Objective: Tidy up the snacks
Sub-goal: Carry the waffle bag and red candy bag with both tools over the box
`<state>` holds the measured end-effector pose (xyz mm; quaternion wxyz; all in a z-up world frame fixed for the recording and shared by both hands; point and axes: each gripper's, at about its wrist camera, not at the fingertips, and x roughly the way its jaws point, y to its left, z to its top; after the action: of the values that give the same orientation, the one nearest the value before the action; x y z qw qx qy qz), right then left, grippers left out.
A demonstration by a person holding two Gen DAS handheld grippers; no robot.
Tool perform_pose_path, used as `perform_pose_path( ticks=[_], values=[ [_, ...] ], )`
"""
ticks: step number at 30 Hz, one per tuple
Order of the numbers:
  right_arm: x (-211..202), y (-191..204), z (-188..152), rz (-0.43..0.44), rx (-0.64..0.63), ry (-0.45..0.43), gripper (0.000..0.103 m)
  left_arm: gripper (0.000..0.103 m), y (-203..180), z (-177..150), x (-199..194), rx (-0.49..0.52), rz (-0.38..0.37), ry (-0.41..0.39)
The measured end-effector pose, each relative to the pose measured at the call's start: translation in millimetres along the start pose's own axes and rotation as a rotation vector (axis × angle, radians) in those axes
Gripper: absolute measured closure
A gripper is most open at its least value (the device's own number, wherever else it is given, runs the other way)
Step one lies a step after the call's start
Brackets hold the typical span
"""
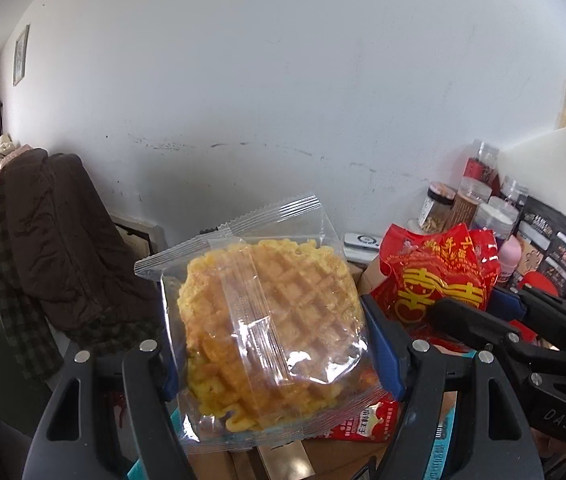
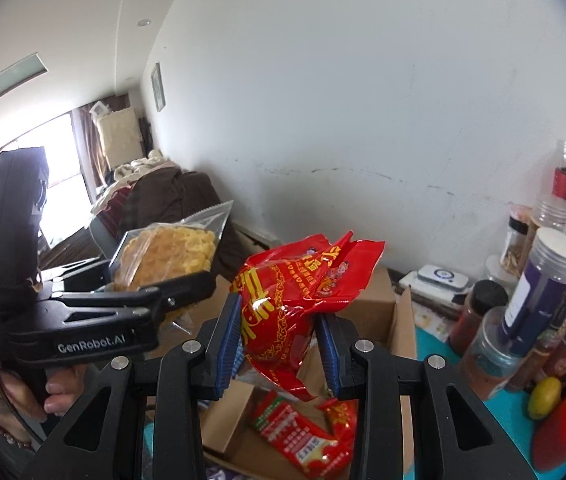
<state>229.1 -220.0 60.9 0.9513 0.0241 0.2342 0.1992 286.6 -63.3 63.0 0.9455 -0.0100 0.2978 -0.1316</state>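
Observation:
My left gripper [image 1: 275, 344] is shut on a clear packet of yellow waffle cake [image 1: 271, 328] and holds it up in the air. The same packet [image 2: 167, 258] and the left gripper [image 2: 187, 288] show at the left of the right wrist view. My right gripper [image 2: 279, 344] is shut on a crumpled red snack bag [image 2: 291, 304] and holds it above an open cardboard box [image 2: 401, 320]. The red bag [image 1: 439, 280] and the right gripper [image 1: 483, 320] also show at the right of the left wrist view.
Red snack packets [image 2: 307, 436] lie inside the box. Several jars and bottles [image 2: 543, 280] stand at the right on a teal surface [image 2: 511, 420], with a lemon [image 2: 545, 398]. A white device [image 2: 441, 276] sits by the wall. Dark clothes [image 1: 55, 240] are piled at the left.

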Motion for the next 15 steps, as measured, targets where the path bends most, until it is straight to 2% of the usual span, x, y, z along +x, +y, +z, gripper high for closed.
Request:
perform_pose_path(
  ticks=[9, 10, 11, 12, 15],
  values=[
    [40, -18, 0, 0.009, 0.013, 0.080, 0.068, 0.030, -3, -2, 49, 0.019, 0.036, 0.104],
    [44, -20, -1, 0.018, 0.022, 0.085, 0.069, 0.030, -4, -3, 54, 0.023, 0.039, 0.117],
    [46, -23, -2, 0.024, 0.028, 0.088, 0.076, 0.030, -4, -4, 60, 0.026, 0.042, 0.131],
    [48, -25, -3, 0.033, 0.034, 0.090, 0.078, 0.030, -4, -5, 63, 0.024, 0.042, 0.138],
    [58, -27, -6, 0.033, 0.021, 0.118, 0.078, 0.030, -6, -9, 77, 0.031, 0.053, 0.164]
  ],
)
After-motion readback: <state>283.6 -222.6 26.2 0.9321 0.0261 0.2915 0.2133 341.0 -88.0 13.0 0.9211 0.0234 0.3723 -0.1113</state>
